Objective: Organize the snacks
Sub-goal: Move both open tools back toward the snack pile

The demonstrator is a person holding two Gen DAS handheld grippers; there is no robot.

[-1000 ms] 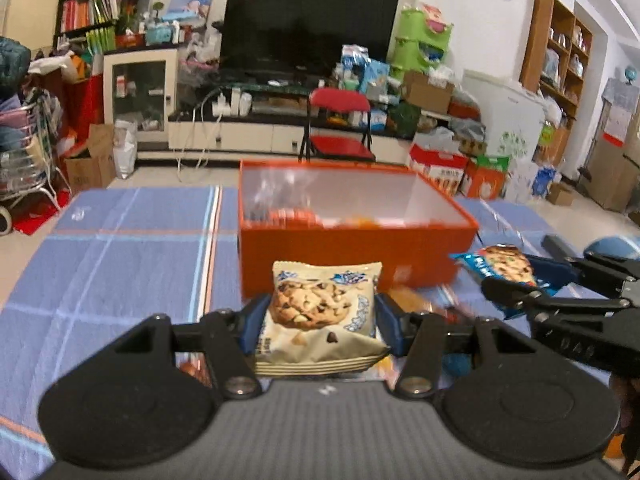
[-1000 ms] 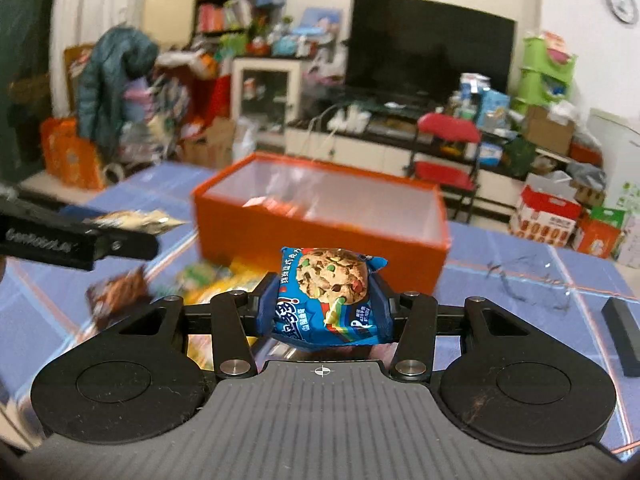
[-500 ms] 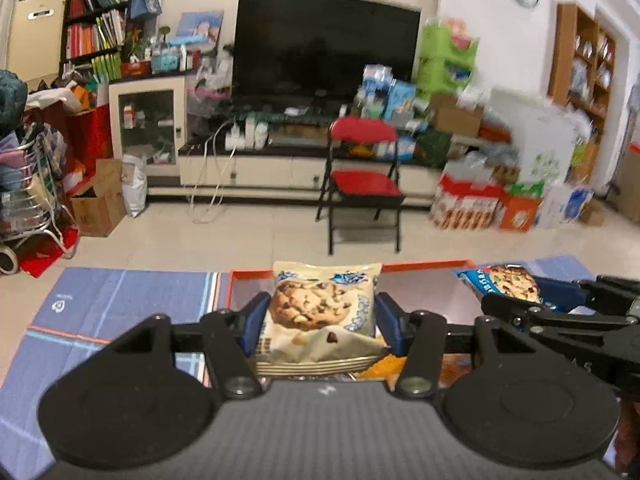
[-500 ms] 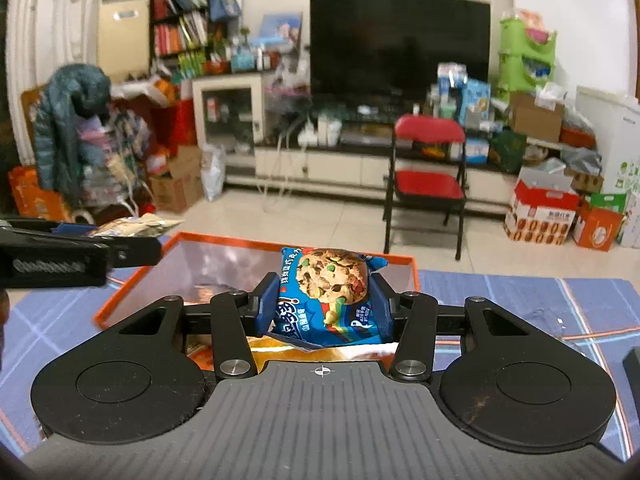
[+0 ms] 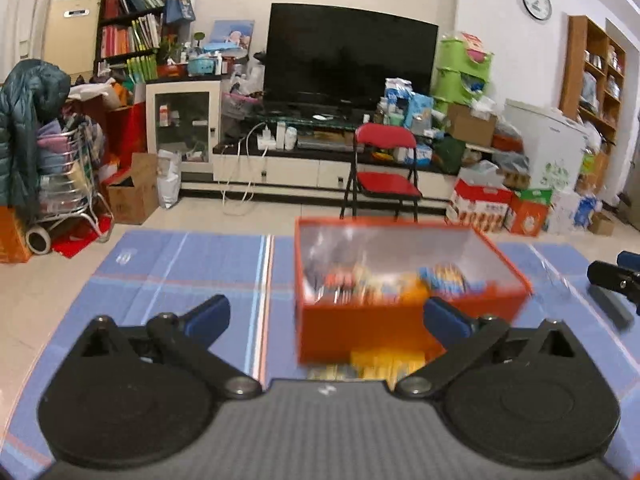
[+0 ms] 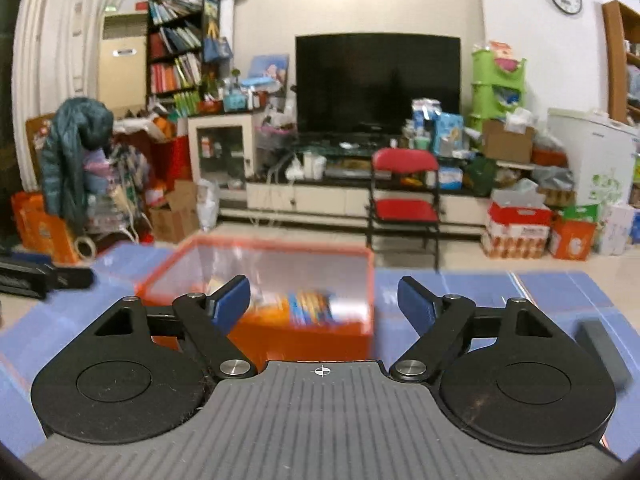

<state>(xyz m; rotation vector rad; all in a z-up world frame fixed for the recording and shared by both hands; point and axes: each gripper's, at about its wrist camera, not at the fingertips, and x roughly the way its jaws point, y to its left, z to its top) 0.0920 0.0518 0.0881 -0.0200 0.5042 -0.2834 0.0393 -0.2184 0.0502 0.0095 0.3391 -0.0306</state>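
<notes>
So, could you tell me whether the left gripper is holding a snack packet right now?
No, the left gripper stands open with nothing between its blue pads.

Orange box (image 5: 360,332) on a blue plaid cloth (image 5: 180,264); red chair (image 5: 384,160) behind.

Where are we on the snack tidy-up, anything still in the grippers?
Done: blurred snack packets lie in the orange box. In hand: nothing; the left gripper and right gripper have just been opening and their jaws stand empty. Left: yellow packets on the blue cloth in front of the box.
</notes>
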